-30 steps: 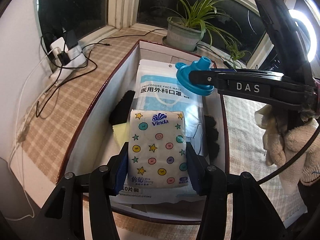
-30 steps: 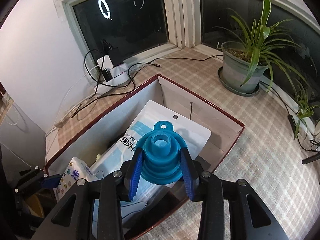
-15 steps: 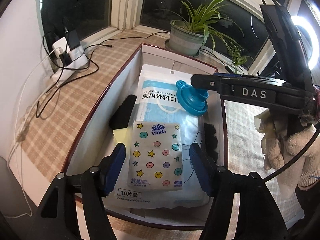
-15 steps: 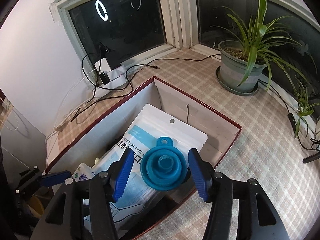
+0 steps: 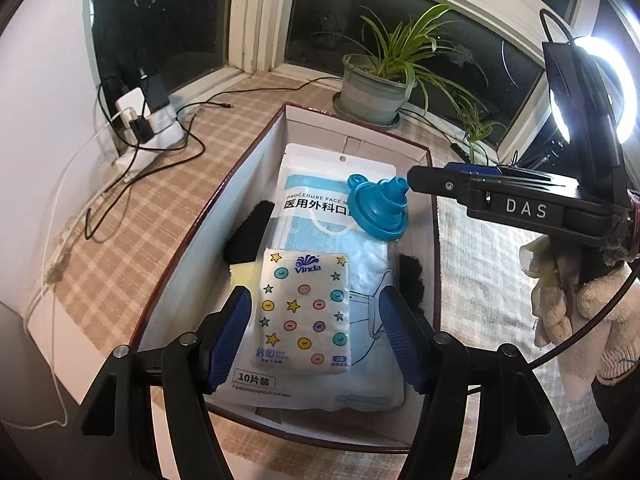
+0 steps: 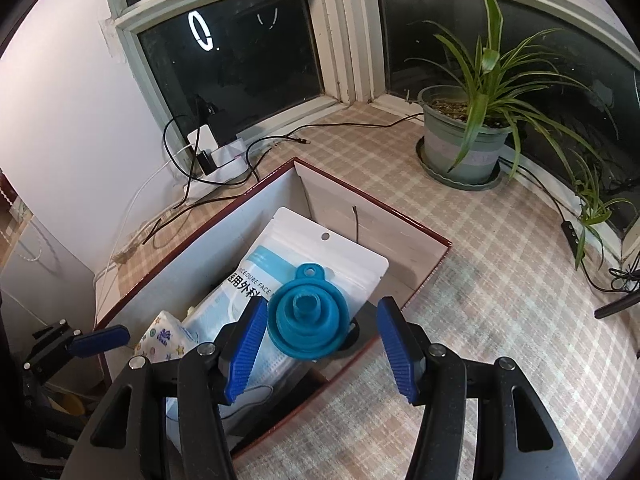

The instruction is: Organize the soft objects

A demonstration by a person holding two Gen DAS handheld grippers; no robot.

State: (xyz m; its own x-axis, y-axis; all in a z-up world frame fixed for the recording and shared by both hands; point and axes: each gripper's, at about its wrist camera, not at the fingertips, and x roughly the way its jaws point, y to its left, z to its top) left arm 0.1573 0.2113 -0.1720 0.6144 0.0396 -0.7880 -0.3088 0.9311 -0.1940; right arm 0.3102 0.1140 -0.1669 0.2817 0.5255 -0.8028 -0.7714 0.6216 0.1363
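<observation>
a small white tissue pack [image 5: 306,312] with little stars and round smiley dots lies flat in the near end of the box [image 5: 224,196], on top of a big see-through bag of blue face masks [image 5: 320,216]. its top says vinda in blue. a blue squishy funnel [image 5: 378,210] sits on the far right part of the mask bag, wide side down and spout up, with a small ring tab on its rim. the left tongs [image 5: 316,330] are open, with a blue pad on each side of the tissue pack and a thin gap on both sides, so they hold nothing. the right tongs [image 6: 320,340] are open too, spread wide on both sides of the funnel and not touching it. something black and fuzzy [image 5: 250,236] and a bit of yellow [image 5: 242,274] peek out by the left wall of the box, and more black fuzz [image 5: 412,280] shows by the right wall. the box has white inside walls and a dark red rim, and the mask bag fills most of its floor, so there is little room at the sides. the box sits on a checked surface [image 6: 500,320]. past its far end stands a potted plant [image 6: 468,140], a little way off. to the left a white power strip [image 5: 148,128] with black wires [image 5: 160,160] sits by the window. there is open room on the surface to the right of the box.
</observation>
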